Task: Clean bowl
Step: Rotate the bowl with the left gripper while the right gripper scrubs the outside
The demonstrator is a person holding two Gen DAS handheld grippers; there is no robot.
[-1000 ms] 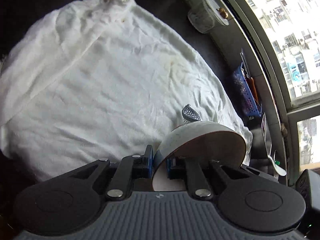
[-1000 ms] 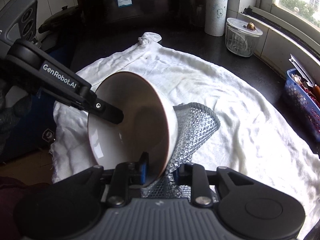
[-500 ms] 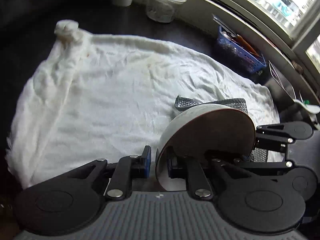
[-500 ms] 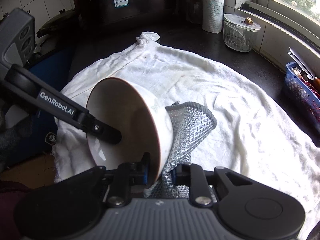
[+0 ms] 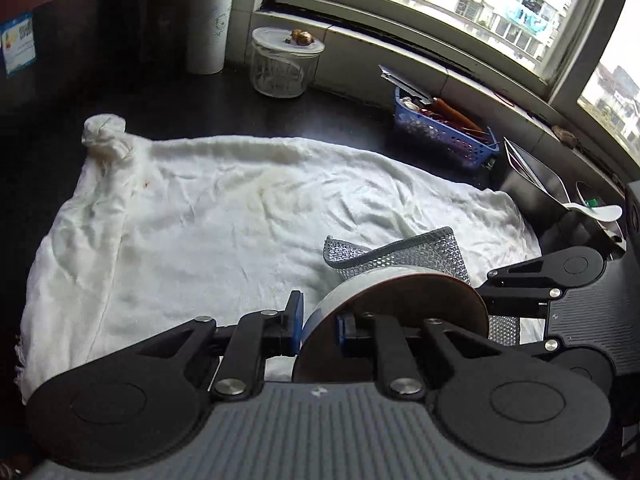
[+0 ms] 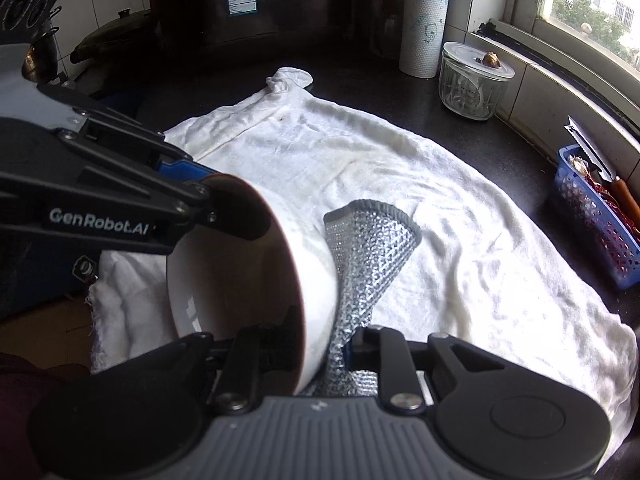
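Left claw [image 5: 319, 326] clamped on the rim of the bowl [image 5: 384, 292], one finger outside the wall, one inside. Bowl tipped on its side above the white cloth [image 5: 208, 220], mouth turned toward the left claw's camera, brown rim showing. Right claw [image 6: 326, 342] closed over the bowl's wall and a silvery mesh scrubber [image 6: 368, 248], the scrubber pressed against the bowl's outer white surface and sticking out past it. Cloth spread over the dark worktop [image 5: 340, 120], one corner knotted. Beyond the cloth, by the window: paper roll [image 5: 208, 20], lidded glass jar [image 5: 282, 64], blue basket [image 5: 444, 132] with utensils. Right of the cloth, a white spoon [image 5: 596, 212].
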